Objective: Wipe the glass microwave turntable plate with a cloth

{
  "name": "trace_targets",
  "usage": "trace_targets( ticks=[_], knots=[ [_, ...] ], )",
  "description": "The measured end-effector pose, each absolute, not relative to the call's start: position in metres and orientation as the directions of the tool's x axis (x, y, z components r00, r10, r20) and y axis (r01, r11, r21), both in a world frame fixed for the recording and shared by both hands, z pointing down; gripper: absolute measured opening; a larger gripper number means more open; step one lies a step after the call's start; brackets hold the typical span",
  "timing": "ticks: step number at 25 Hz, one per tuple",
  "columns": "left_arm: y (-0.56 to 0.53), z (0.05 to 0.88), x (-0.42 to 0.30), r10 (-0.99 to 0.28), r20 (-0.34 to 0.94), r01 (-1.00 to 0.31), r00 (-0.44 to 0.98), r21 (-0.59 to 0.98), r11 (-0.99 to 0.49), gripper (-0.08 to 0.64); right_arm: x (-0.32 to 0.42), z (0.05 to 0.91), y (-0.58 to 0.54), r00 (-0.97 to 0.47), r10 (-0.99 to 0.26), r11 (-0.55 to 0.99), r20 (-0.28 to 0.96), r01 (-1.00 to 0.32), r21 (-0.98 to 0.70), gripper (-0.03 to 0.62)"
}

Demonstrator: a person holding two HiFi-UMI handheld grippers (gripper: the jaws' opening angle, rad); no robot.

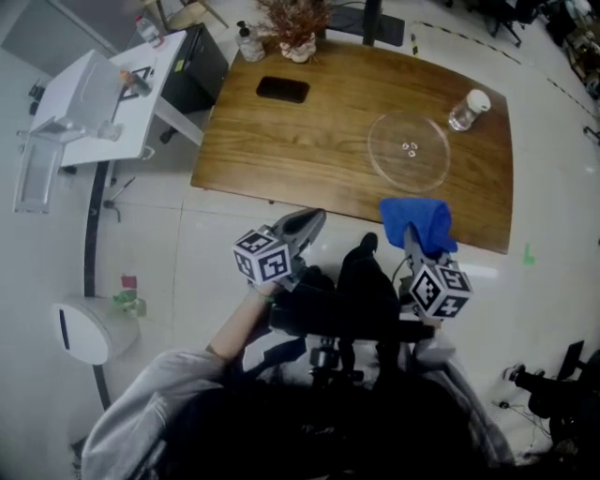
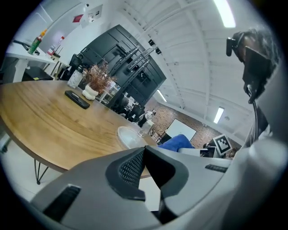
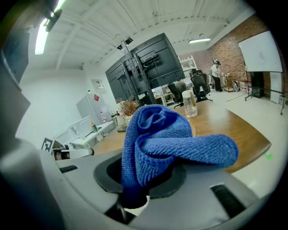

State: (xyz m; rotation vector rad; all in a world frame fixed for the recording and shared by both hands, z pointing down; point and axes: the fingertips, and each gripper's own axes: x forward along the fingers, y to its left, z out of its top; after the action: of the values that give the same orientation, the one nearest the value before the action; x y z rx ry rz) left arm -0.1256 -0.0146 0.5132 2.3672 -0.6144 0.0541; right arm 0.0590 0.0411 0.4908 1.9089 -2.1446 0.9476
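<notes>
Both grippers are held close in front of the person's body, short of the near edge of the wooden surface (image 1: 309, 141) and over the pale floor.

The left gripper (image 1: 307, 223) sits at the end of a forearm (image 1: 234, 328) that rises out of a grey sleeve (image 1: 150, 403). Its marker cube (image 1: 265, 255) faces the head camera, and it points forward and a little to the right, toward the surface. In the left gripper view its fingers (image 2: 130, 168) are pressed together at the tips with nothing between them.

The right gripper (image 1: 413, 246) is just to the right at about the same height. Its own marker cube (image 1: 439, 289) lies nearest the body, and it is angled forward and slightly to the left. Its fingers (image 3: 85, 173) are clamped on a blue cloth (image 3: 166, 139). A narrow fold is pinched low down, and the rest bunches up and flops over the right-hand finger. From the head view the cloth covers the finger ends and overlaps the near edge of the surface.

The round glass plate (image 1: 409, 150) lies flat on the right half of the surface, well apart from both grippers and beyond the cloth. A clear jar with a white lid (image 1: 466, 111) stands just beside its far right side. Further left on the surface lies a dark phone (image 1: 282, 89). At the far edge stand a white vase of dried flowers (image 1: 295, 28) and a pump bottle (image 1: 248, 42). A white desk (image 1: 94, 103) stands off to the left.
</notes>
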Motion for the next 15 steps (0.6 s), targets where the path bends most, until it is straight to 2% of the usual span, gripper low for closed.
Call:
trace_targets(
  ticks=[15],
  knots=[
    [0.038, 0.506, -0.111, -0.236, 0.139, -0.27, 0.962, 0.625, -0.732, -0.006, 0.034, 0.494, 0.142, -0.061, -0.876, -0.166, 0.478, -0.893, -0.418, 0.083]
  ],
)
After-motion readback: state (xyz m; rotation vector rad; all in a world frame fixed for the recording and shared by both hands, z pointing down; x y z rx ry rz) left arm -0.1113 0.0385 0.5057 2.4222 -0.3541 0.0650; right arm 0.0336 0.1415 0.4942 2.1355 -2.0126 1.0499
